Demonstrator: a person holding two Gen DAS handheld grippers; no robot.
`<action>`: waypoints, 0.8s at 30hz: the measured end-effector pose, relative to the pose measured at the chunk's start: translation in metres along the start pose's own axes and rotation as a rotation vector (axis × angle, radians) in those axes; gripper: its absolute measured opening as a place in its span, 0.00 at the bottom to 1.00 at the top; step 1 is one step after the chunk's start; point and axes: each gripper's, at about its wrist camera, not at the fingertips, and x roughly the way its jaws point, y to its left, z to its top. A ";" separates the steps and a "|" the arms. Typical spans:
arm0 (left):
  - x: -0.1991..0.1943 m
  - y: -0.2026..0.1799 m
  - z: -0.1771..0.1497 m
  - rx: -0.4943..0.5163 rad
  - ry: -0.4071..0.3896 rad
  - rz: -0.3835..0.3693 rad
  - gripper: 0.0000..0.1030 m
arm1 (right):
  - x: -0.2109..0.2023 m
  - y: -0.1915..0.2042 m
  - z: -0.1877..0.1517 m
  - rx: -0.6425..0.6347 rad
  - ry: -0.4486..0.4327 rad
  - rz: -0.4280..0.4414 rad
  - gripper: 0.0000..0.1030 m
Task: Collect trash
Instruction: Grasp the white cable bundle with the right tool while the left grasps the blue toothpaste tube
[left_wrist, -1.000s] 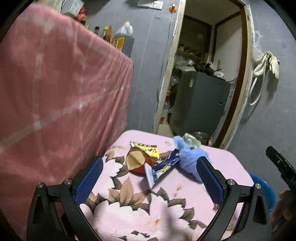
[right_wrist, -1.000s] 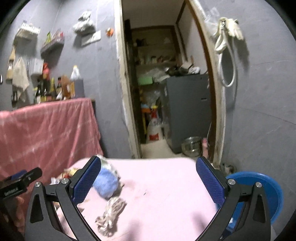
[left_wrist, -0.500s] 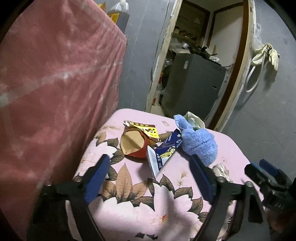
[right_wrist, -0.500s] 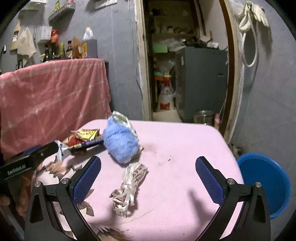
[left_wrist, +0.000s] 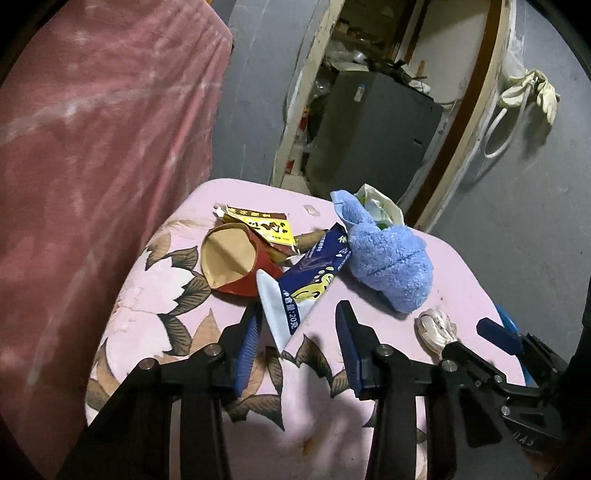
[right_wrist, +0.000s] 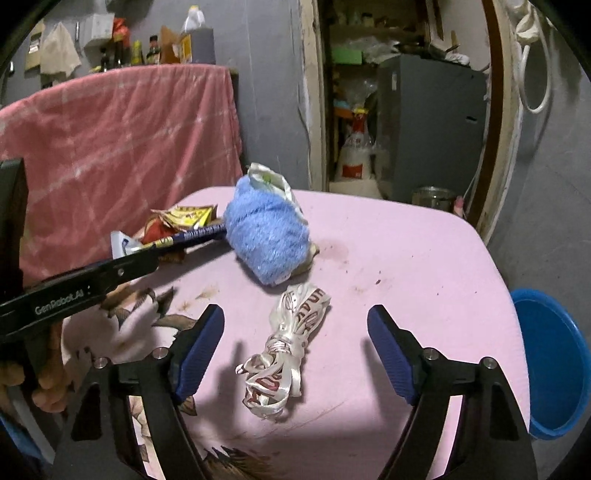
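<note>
Draped at far left over a counter, a pink checked cloth (left_wrist: 103, 122), its lower part cut off by the fisheye rim; bottles (right_wrist: 147, 48) lined along the top in the right wrist view, labels too small to read. On the pink floral-covered table (left_wrist: 155, 332), a heap of trash: a red paper cup (left_wrist: 232, 262) lying on its side with the mouth facing the camera, a yellow wrapper (left_wrist: 262, 225) printed with characters too blurred to read, and a blue-and-white pouch (left_wrist: 306, 288) marked "20" near its white end. Poised around that white end, the left gripper (left_wrist: 295, 332), pads partly closed but not touching the pouch, nothing held; "GenRobot.AI" legible on its side in the right wrist view. Just right of the pouch, a fluffy blue cloth (left_wrist: 388, 266) partly hiding a crumpled white-green bag (left_wrist: 376, 203) behind it. Farther right, a knotted white ribbon bundle (right_wrist: 291, 347) with red lettering, folded and unreadable, lying between the wide-open, empty pads of the right gripper (right_wrist: 295, 350). Through the doorway, a grey cabinet (right_wrist: 428, 122) and cluttered shelves, hard to make out. At far right, a blue basin (right_wrist: 554, 362) on the floor, cut off by the frame edge
</note>
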 end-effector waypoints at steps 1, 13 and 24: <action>0.001 0.000 0.000 -0.003 0.002 0.003 0.32 | 0.001 0.000 0.000 0.001 0.006 0.002 0.69; -0.002 -0.004 -0.004 0.000 -0.014 0.016 0.15 | 0.014 -0.003 -0.004 0.017 0.092 0.044 0.41; -0.017 -0.004 -0.019 0.003 -0.017 0.016 0.13 | 0.013 -0.015 -0.010 0.084 0.121 0.142 0.17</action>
